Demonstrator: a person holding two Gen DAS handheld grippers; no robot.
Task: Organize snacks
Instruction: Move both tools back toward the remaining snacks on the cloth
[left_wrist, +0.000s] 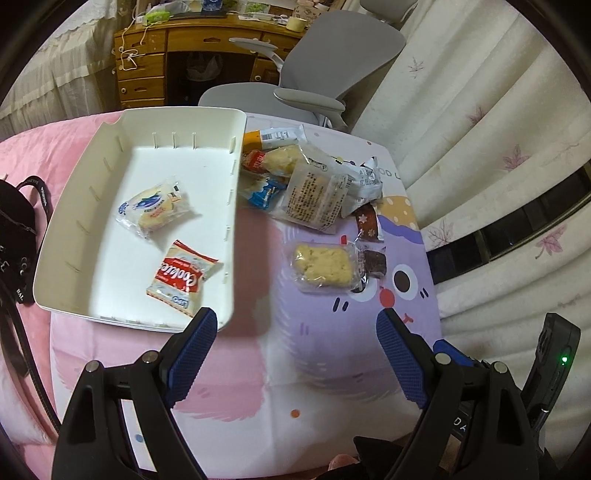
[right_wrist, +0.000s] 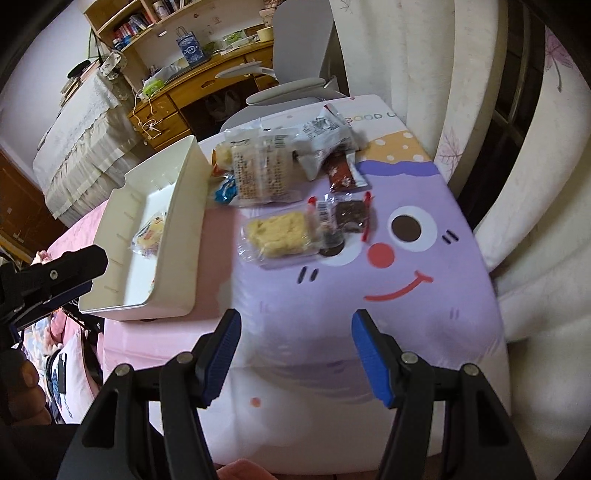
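A white tray (left_wrist: 229, 206) sits on the left of a cartoon-print table top; it also shows in the right wrist view (right_wrist: 184, 221). In it lie a clear-wrapped cake (left_wrist: 157, 208) and a red-and-white cookie packet (left_wrist: 183, 282). Right of the tray is a pile of wrapped snacks (left_wrist: 314, 184). Nearer lie a yellow cake in clear wrap (left_wrist: 325, 266) (right_wrist: 280, 232) and a brown brownie (left_wrist: 375, 260) (right_wrist: 351, 214). My left gripper (left_wrist: 295, 325) is open and empty, near the tray's front corner. My right gripper (right_wrist: 295, 328) is open and empty, short of the yellow cake.
The table top (right_wrist: 424, 314) carries a purple cartoon face. A grey office chair (left_wrist: 317, 85) and a wooden desk (left_wrist: 147, 74) stand behind the table. White curtains (left_wrist: 480, 129) hang on the right. A black bag (left_wrist: 14, 229) lies left of the tray on pink bedding.
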